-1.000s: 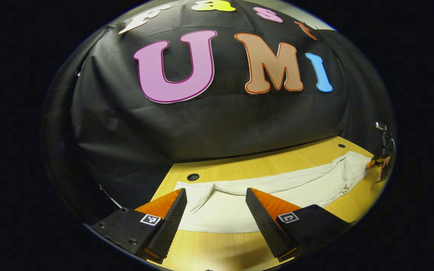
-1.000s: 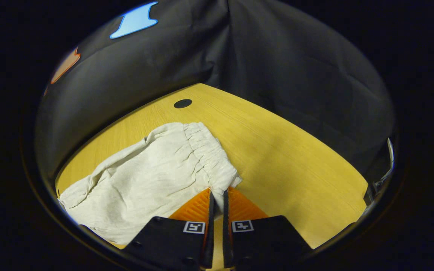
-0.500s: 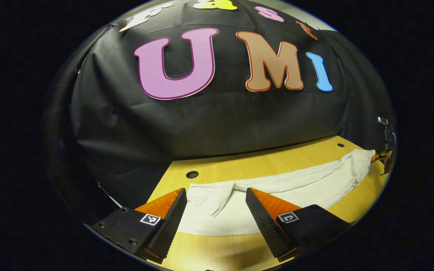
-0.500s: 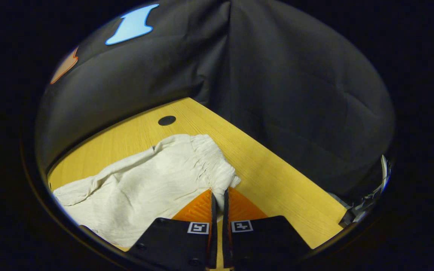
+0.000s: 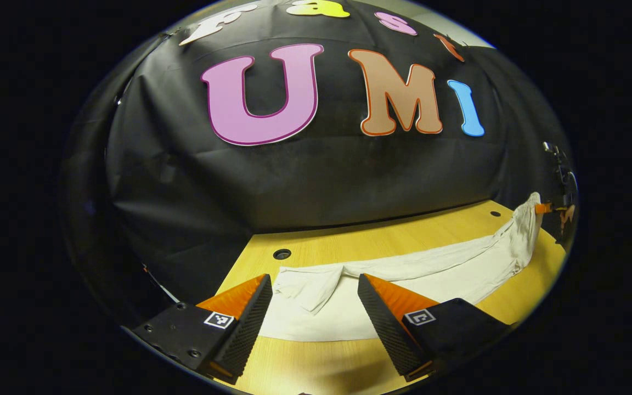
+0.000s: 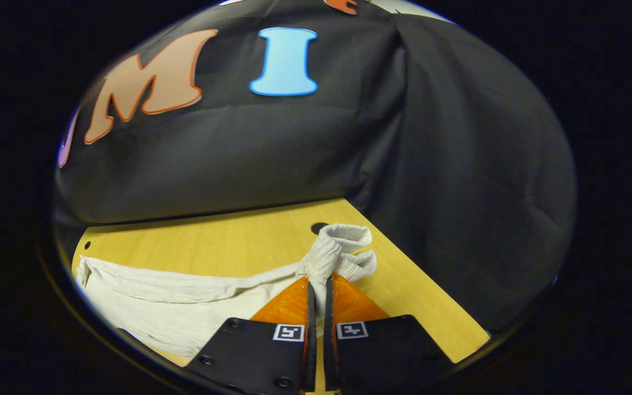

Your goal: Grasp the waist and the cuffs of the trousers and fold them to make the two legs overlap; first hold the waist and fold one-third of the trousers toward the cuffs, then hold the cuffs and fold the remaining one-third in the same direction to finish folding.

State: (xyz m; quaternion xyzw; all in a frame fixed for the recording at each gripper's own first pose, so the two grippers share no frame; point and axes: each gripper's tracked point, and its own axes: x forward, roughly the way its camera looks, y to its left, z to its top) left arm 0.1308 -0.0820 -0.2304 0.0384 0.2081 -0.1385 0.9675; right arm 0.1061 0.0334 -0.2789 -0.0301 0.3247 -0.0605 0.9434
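Observation:
White trousers (image 5: 431, 271) lie stretched across the wooden table (image 5: 382, 241). In the left gripper view the cuff end (image 5: 308, 288) rests flat just beyond my left gripper (image 5: 313, 282), which stands open above the cloth with nothing between its fingers. At the far right of that view the right gripper (image 5: 542, 208) holds the waist raised off the table. In the right gripper view my right gripper (image 6: 316, 281) is shut on the gathered elastic waistband (image 6: 340, 249), which bunches up above the fingertips. The legs (image 6: 184, 302) trail away to the left.
The black cloth wall closes the table's far side and right corner. Round holes sit in the tabletop near the cuffs (image 5: 282, 254) and behind the waistband (image 6: 319, 226). Bare wood (image 6: 212, 241) lies between the trousers and the wall.
My right gripper has lifted the waistband off the table and turned left, bunching it. The cloth near the cuffs slid slightly to the right. The left gripper has barely moved.

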